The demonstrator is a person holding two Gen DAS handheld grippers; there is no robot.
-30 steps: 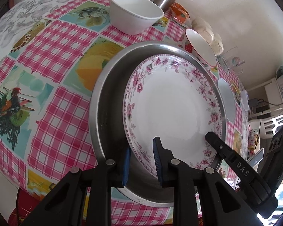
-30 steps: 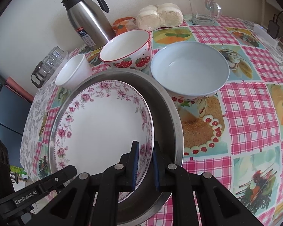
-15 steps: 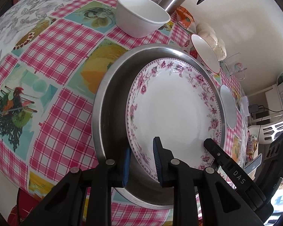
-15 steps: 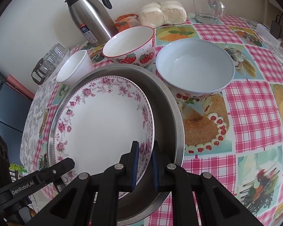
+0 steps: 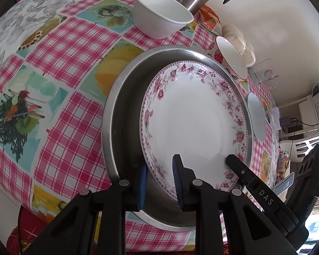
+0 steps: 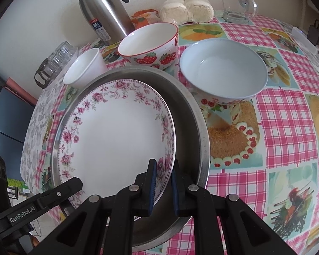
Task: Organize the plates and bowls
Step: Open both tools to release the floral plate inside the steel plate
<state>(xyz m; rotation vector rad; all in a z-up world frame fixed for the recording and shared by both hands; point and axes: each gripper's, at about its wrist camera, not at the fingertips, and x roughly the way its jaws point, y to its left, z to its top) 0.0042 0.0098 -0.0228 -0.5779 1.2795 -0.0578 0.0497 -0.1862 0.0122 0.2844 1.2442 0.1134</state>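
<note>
A white plate with a pink flower rim (image 5: 193, 123) (image 6: 117, 131) hangs tilted inside a round steel pan (image 5: 121, 116) (image 6: 189, 127). My left gripper (image 5: 160, 165) is shut on the plate's near rim, one blue pad on each face. My right gripper (image 6: 163, 162) is shut on the same rim further along. A small white bowl (image 6: 85, 70), a strawberry bowl (image 6: 148, 42) and a pale blue bowl (image 6: 223, 70) stand behind the pan. I cannot tell whether the plate's far edge touches the pan.
A steel thermos (image 6: 104, 14), a bag of buns (image 6: 187, 8) and a glass mug (image 6: 236, 4) line the wall. Stacked glasses in a holder (image 6: 55, 61) stand at the table's left end. The checked tablecloth (image 6: 287, 127) lies bare to the right.
Both grippers keep their hold on the plate. The left wrist view has drifted a little, so the pan and bowls sit further right in it.
</note>
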